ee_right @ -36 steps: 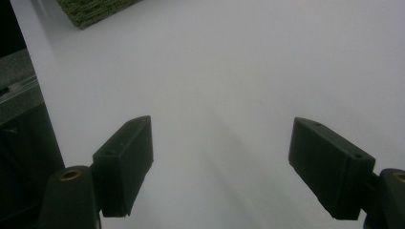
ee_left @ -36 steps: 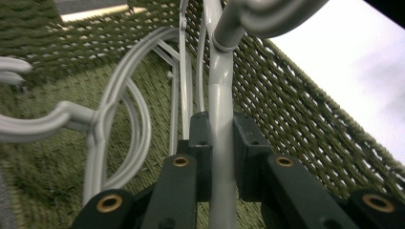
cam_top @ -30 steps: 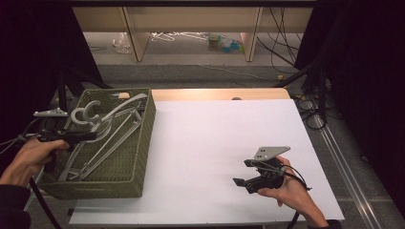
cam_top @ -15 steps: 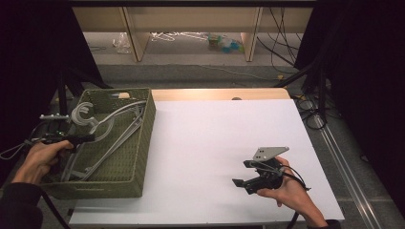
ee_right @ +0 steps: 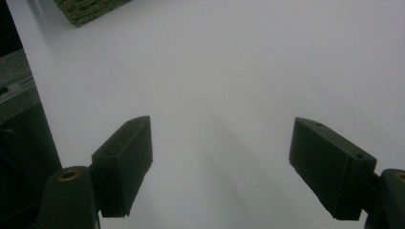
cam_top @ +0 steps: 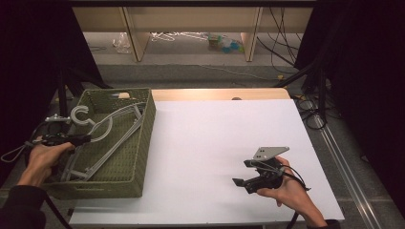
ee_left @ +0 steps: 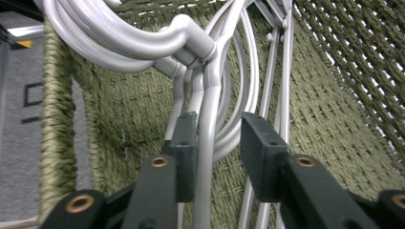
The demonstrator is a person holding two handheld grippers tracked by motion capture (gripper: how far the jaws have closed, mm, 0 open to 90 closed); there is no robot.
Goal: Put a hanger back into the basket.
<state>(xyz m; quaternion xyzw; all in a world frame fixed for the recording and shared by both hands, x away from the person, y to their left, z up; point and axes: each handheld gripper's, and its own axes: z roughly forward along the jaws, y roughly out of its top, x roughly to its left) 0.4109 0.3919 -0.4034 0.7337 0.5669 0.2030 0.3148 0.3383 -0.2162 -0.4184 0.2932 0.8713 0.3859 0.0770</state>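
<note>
- The left gripper (ee_left: 217,143) has just been opening its jaws: they stand narrowly apart with one grey hanger rod running up between them. The left pad lies against or just beside the rod, the right pad is clear of it, so nothing is pinched.
- The right gripper (ee_right: 219,167) has its jaws spread wide over bare white table (ee_right: 248,71), with nothing between them. In the high view it rests in the person's hand at the lower right (cam_top: 260,174).
- The hangers (cam_top: 112,129) lie bundled in the green woven basket (cam_top: 143,143) at the left of the high view, with their hooks (cam_top: 82,116) rising past the basket's left rim, close to the left gripper (cam_top: 67,140).
- In the left gripper view the hook necks and rods (ee_left: 210,71) cross and overlap at the top centre, against the basket wall (ee_left: 325,119).
- Judged by their look, the hangers are light, stiff, smooth plastic or coated tube. A round, slick rod may roll or slide in flat pads.
- The tangle is the likely trouble: lifting one hanger could drag its neighbours along.
- A good hold seems to be the straight neck just under a hook, where a single rod can be pinched apart from the others.
</note>
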